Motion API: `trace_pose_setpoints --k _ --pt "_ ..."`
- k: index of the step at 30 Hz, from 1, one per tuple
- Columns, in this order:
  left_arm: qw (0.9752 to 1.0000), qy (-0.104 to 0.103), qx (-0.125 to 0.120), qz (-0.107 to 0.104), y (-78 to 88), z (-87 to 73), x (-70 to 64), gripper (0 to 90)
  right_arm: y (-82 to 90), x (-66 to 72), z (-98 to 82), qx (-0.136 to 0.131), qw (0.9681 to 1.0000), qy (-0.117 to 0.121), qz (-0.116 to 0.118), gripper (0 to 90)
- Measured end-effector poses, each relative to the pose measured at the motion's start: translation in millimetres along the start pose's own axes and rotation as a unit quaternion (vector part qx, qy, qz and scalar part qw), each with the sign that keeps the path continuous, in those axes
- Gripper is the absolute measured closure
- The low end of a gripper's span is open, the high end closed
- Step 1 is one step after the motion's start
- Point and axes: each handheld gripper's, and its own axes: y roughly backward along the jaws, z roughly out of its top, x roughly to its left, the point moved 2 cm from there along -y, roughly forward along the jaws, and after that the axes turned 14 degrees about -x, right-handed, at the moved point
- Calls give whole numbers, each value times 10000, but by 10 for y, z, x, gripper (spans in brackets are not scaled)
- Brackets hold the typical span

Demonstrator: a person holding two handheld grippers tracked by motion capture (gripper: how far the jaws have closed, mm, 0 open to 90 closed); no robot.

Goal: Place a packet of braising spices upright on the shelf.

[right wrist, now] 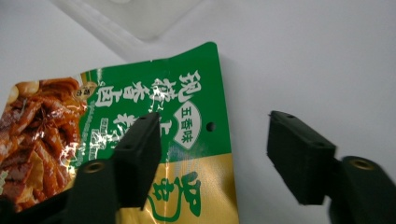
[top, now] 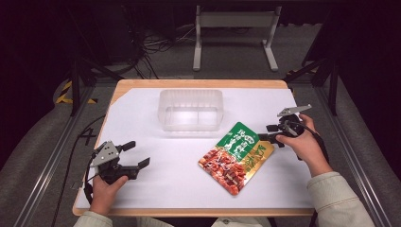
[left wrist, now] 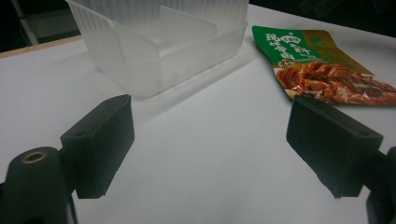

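A food packet (top: 236,158), green at the top with red meat pictured below, lies flat on the white table sheet (top: 161,187), right of centre. My right gripper (top: 264,133) sits at the packet's top right end, jaws open. In the right gripper view, one jaw hovers over the packet (right wrist: 154,107) and the other over bare sheet, so my right gripper (right wrist: 215,140) straddles the packet's edge without pressing it. My left gripper (top: 139,152) rests near the front left, open and empty. The left gripper view looks past my left gripper (left wrist: 210,135) toward the packet (left wrist: 322,65).
A clear plastic container (top: 190,127) stands at the back centre of the sheet, with a divider inside, and appears as the container (left wrist: 140,70) in the left gripper view. Beyond the table stand a metal frame (top: 235,35) and floor cables (top: 156,45).
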Motion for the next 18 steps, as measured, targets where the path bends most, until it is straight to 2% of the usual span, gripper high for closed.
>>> trace_pose_setpoints --k 3,7,13,18 --pt "10000 -21 12 -9 -1 0 0 159 -40 -18 -51 142 9999 0 -8 325" --pt "10000 0 5 -4 -5 -2 -4 159 -74 -43 -109 286 9995 -25 -101 323" --pt "10000 -21 19 -2 -2 -1 2 159 -119 -57 -214 486 9984 -273 -105 313" --pt "10000 -24 3 -4 -4 0 2 159 -128 -44 -247 564 9974 -449 13 326"
